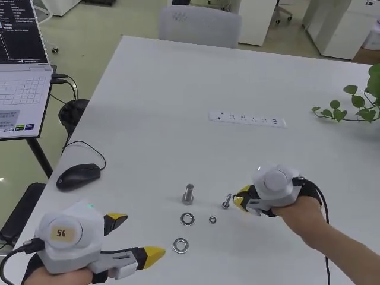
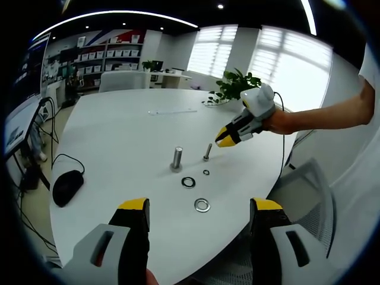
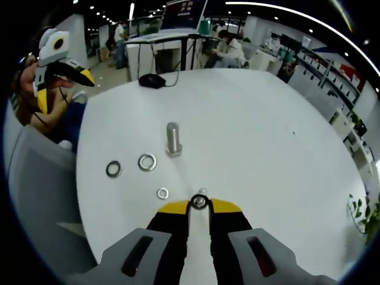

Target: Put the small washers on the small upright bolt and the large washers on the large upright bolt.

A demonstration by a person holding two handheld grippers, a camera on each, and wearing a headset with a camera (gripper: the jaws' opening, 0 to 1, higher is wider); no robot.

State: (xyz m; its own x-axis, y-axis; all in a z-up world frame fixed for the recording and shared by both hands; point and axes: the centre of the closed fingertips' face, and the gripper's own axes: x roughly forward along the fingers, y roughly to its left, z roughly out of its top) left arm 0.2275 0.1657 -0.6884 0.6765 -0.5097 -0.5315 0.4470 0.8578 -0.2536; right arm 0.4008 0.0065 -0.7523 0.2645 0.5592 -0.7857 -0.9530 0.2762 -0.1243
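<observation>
Washers (image 1: 187, 219), seemingly three, dot white office table (image 1: 178, 107).

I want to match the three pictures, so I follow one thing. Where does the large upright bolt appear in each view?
Head view: the large upright bolt stands at lower centre.
Left gripper view: the bolt is near the centre, slightly left.
Right gripper view: the bolt is just left of centre.
Shared landmark: the black mouse.

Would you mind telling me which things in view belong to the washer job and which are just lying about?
Job: large bolt, small bolt, large washers, small washer.
Lying about: mouse, power strip, laptop, plant.
</observation>
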